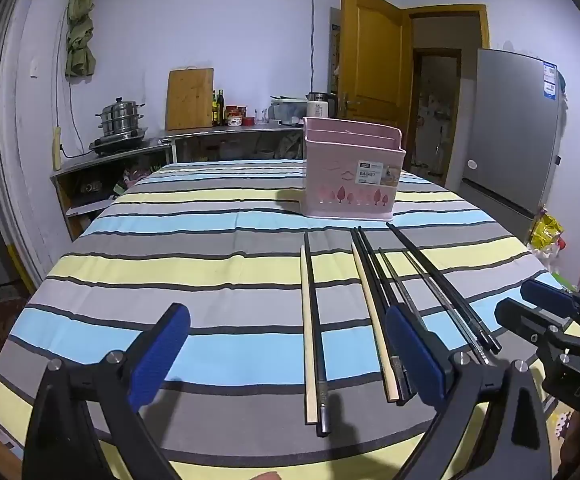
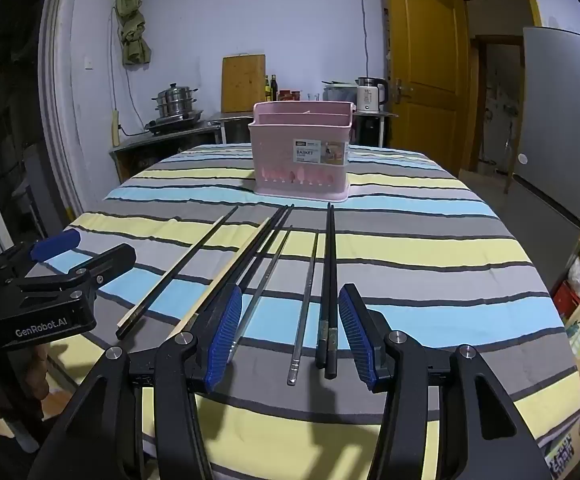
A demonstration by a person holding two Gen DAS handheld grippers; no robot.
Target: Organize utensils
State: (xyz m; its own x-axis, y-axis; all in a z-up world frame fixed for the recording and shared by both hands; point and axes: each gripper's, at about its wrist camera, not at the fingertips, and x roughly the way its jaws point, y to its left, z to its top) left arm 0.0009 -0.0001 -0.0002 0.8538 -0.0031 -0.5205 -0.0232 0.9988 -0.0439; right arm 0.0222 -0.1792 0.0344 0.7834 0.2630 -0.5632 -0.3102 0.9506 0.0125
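While you held both tools low over the striped tabletop (image 1: 210, 240), the pink utensil basket (image 1: 352, 170) stood upright at the far side, well beyond the fingertips. Between it and you lay the chopsticks in a row, pointing roughly toward the basket. Your left hand-held gripper (image 1: 288, 354) was spread wide with nothing in its grasp; the wooden and black pair (image 1: 313, 332) lay on the cloth between its blue pads, not touched by either. Your right hand-held gripper (image 2: 294, 334) was open too, holding nothing, with the black pair (image 2: 330, 280) and one metal chopstick (image 2: 306, 304) lying between its fingers. Only the left wrist view showed the silver refrigerator (image 1: 510, 128) nearly whole. Only the right wrist view showed the printed lettering on the left tool's body.
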